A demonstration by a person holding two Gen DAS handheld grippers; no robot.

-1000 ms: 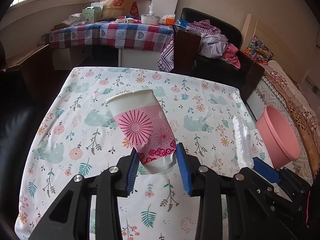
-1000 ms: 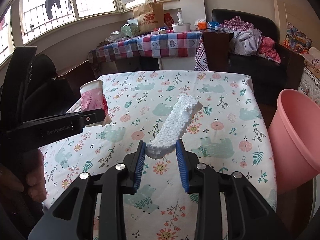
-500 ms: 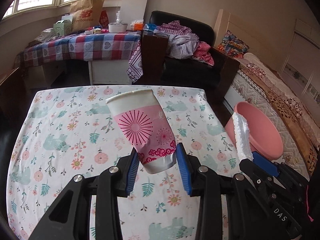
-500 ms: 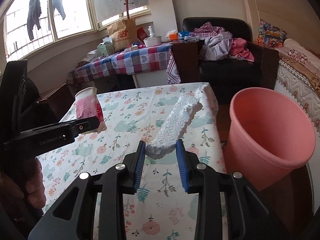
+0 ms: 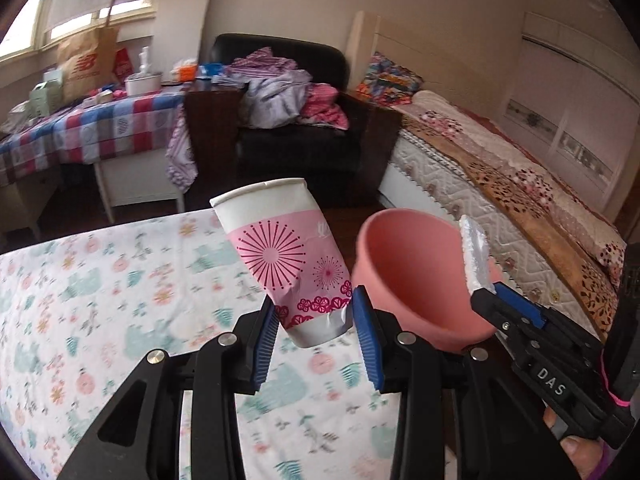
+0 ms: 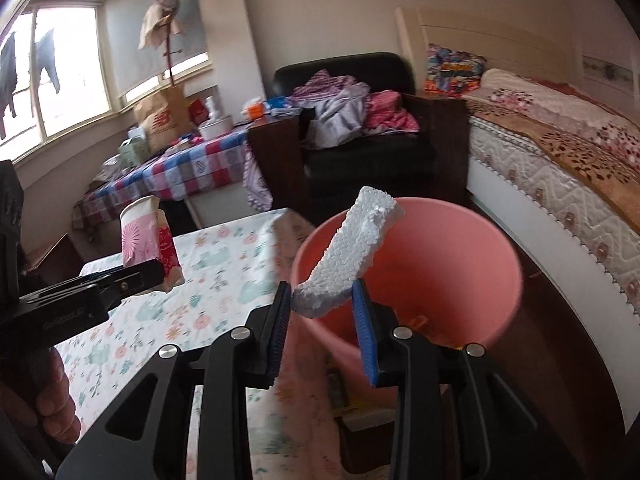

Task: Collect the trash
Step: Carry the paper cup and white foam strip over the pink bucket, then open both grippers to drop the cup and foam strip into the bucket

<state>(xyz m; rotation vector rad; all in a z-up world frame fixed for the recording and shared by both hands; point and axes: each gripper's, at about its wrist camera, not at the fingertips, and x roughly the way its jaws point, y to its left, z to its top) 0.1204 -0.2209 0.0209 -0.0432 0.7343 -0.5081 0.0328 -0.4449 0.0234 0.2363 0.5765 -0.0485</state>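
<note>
- Holding a paper cup [image 5: 284, 260], the left gripper [image 5: 314, 328] clamps its crumpled base; cup's long axis runs from the pads up toward 11 o'clock, open rim on top, tilted left.
- Cup pattern: white with pink band and starburst prints; in the right wrist view the same cup [image 6: 148, 244] shows at 9 o'clock, above the floral tablecloth [image 6: 208, 280].
- Left jaws about half apart, both blue pads pressed on the cup's base.
- Right gripper [image 6: 322, 300] pinches a white foam strip [image 6: 352, 256] at its lower end; strip's long axis points up toward 1 o'clock, free end highest.
- Right jaws narrow, pads squeezing the foam.
- Foam strip sits in front of the pink bin [image 6: 460, 256], over its near rim; bin is open, some bits lie at the bottom.
- In the left wrist view the bin [image 5: 408, 264] is at 2 o'clock from the cup, just beside it; foam [image 5: 474, 258] and right gripper [image 5: 486, 292] stand over the bin's right rim.
- Cup is above the table [image 5: 100, 300] edge, not over the bin.
</note>
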